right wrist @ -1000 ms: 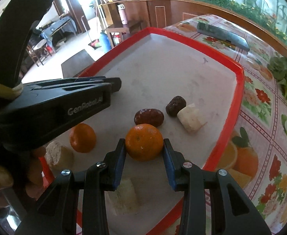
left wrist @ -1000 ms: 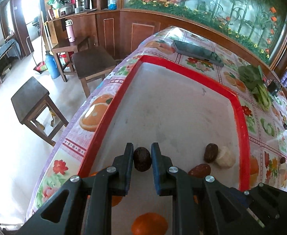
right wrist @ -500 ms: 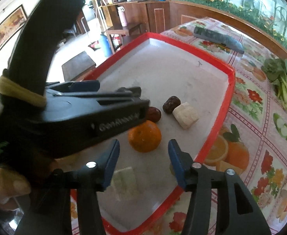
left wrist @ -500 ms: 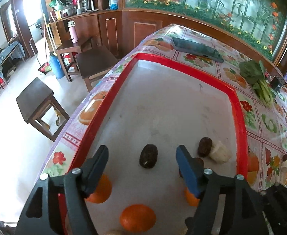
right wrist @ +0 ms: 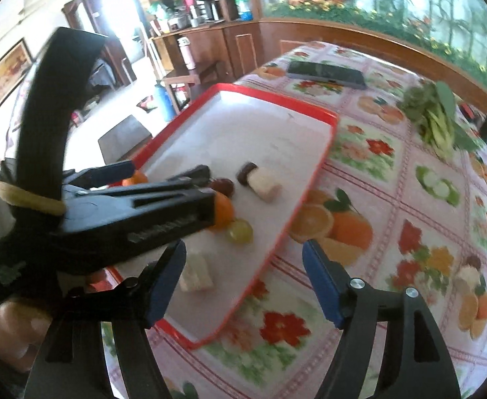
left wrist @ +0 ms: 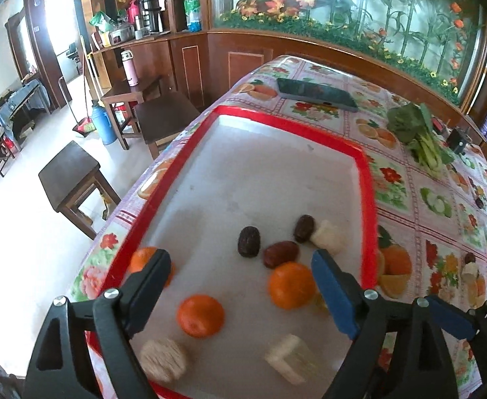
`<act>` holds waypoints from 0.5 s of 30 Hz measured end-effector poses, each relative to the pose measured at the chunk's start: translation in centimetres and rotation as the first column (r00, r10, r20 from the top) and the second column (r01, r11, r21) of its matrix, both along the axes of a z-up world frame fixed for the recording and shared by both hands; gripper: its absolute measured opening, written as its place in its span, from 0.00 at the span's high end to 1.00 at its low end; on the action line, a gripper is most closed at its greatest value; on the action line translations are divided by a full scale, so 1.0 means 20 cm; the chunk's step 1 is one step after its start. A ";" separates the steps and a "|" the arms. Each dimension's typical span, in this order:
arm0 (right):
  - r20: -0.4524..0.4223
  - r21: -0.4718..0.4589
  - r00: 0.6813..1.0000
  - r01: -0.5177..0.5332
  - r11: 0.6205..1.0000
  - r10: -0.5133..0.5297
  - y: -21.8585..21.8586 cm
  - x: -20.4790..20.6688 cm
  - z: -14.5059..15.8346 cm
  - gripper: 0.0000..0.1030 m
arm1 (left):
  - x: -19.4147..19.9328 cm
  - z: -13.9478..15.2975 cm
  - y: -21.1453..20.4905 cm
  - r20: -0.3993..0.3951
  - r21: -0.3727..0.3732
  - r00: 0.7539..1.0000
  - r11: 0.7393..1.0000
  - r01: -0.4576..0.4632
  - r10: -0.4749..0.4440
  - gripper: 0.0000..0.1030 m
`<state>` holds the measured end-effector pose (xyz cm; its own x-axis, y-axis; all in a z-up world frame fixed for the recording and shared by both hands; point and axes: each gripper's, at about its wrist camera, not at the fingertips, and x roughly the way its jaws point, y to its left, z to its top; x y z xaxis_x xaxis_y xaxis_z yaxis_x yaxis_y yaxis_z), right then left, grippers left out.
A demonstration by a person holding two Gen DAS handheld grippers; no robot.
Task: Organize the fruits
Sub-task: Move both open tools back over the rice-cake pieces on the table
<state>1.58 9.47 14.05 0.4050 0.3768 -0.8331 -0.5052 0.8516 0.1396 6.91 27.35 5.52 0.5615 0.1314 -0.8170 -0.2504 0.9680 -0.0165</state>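
Observation:
The red-rimmed white tray [left wrist: 364, 179] holds several fruits. A dark date [left wrist: 249, 241] lies free beside a red date [left wrist: 280, 254], another dark date [left wrist: 304, 228] and a white chunk [left wrist: 329, 236]. Three oranges sit nearer: one [left wrist: 291, 285], one [left wrist: 200, 311], and one [left wrist: 143, 259] half behind a finger. My left gripper [left wrist: 243, 276] hovers above them, its jaws opening and nothing between the pads. My right gripper [right wrist: 245, 266] hangs over the tray's near right rim [right wrist: 309, 193], jaws opening, empty. The orange [right wrist: 225, 209] and a green grape [right wrist: 240, 231] rest on the tray beyond it.
A dark flat phone-like slab [left wrist: 316, 94] and leafy greens [left wrist: 419, 136] lie on the fruit-print tablecloth past the tray. A beige round piece [left wrist: 163, 360] and a white chunk [left wrist: 288, 357] lie at the tray's near end. Wooden stools [left wrist: 73, 179] stand left of the table. The left tool's black frame [right wrist: 110, 219] blocks the right view.
The left gripper let go of the dark date and the right let go of the orange. Both spread wide and drew back and up, so more of the tray shows.

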 end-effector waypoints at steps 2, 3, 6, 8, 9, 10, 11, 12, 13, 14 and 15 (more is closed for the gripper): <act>-0.008 -0.011 1.000 0.018 1.000 -0.018 -0.08 -0.02 -0.01 0.30 | -0.01 0.01 -0.06 0.002 0.004 1.000 1.000 0.013 -0.013 0.14; -0.013 -0.014 1.000 0.025 1.000 -0.025 -0.11 -0.03 -0.02 0.30 | -0.02 0.01 -0.10 0.003 0.004 1.000 1.000 0.024 -0.024 0.14; -0.027 -0.021 0.998 0.062 0.998 -0.063 -0.24 -0.05 -0.04 0.30 | -0.03 0.02 -0.23 0.002 0.006 0.998 0.998 0.065 -0.065 0.14; -0.031 -0.021 0.995 0.094 0.995 -0.094 -0.34 -0.06 -0.05 0.30 | -0.03 0.01 -0.34 -0.005 0.010 0.995 0.994 0.104 -0.104 0.14; -0.032 -0.023 0.993 0.114 0.993 -0.115 -0.40 -0.06 -0.05 0.30 | -0.03 0.01 -0.40 -0.009 0.016 0.992 0.992 0.123 -0.123 0.13; -0.035 -0.022 0.989 0.140 0.990 -0.141 -0.47 -0.06 -0.06 0.30 | -0.03 0.01 -0.46 -0.012 0.019 0.989 0.989 0.145 -0.145 0.13; -0.039 -0.023 0.986 0.164 0.986 -0.165 -0.53 -0.06 -0.06 0.30 | -0.02 0.01 -0.52 -0.016 0.021 0.985 0.985 0.170 -0.169 0.13; -0.041 -0.025 0.980 0.192 0.981 -0.193 -0.60 -0.05 -0.07 0.30 | -0.02 0.00 -0.59 -0.021 0.023 0.981 0.981 0.194 -0.194 0.13; -0.042 -0.025 0.975 0.218 0.976 -0.219 -0.67 -0.06 -0.08 0.30 | -0.02 0.00 -0.65 -0.024 0.022 0.976 0.976 0.218 -0.218 0.13; -0.046 -0.028 0.965 0.257 0.966 -0.258 -0.77 -0.05 -0.09 0.30 | -0.02 -0.01 -0.72 -0.028 0.020 0.969 0.969 0.247 -0.247 0.13; -0.049 -0.034 0.957 0.284 0.958 -0.286 -0.84 -0.05 -0.09 0.30 | -0.02 -0.02 -0.78 -0.032 0.018 0.961 0.961 0.274 -0.274 0.13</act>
